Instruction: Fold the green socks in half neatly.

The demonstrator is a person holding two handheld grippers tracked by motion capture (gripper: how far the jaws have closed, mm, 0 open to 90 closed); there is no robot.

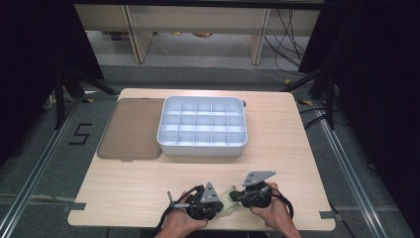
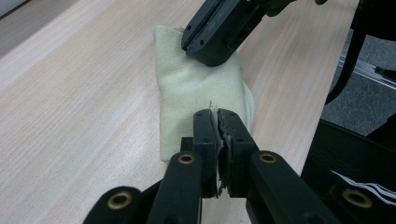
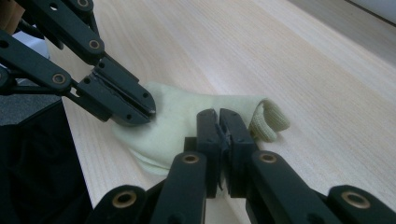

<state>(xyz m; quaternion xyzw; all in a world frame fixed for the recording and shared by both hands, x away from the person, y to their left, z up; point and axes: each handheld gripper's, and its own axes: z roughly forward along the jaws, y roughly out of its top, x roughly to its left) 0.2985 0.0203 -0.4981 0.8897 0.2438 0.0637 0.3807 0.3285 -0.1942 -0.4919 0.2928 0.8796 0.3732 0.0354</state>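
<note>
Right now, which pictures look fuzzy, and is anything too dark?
High view: sharp table, black at both sides. Left gripper view: pale cloth clear, own jaws near the lens soft. Right gripper view: cloth clear, bottom-left corner very dark.

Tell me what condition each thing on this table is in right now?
Pale yellow-green folded cloth: lying flat near the table's front edge, pinched by both tongs.
Left tongs: shut on the cloth.
Right tongs: shut on the cloth.
White plastic compartment tray: uncovered, compartments empty.
Brown translucent lid: off, flat beside the tray.
</note>
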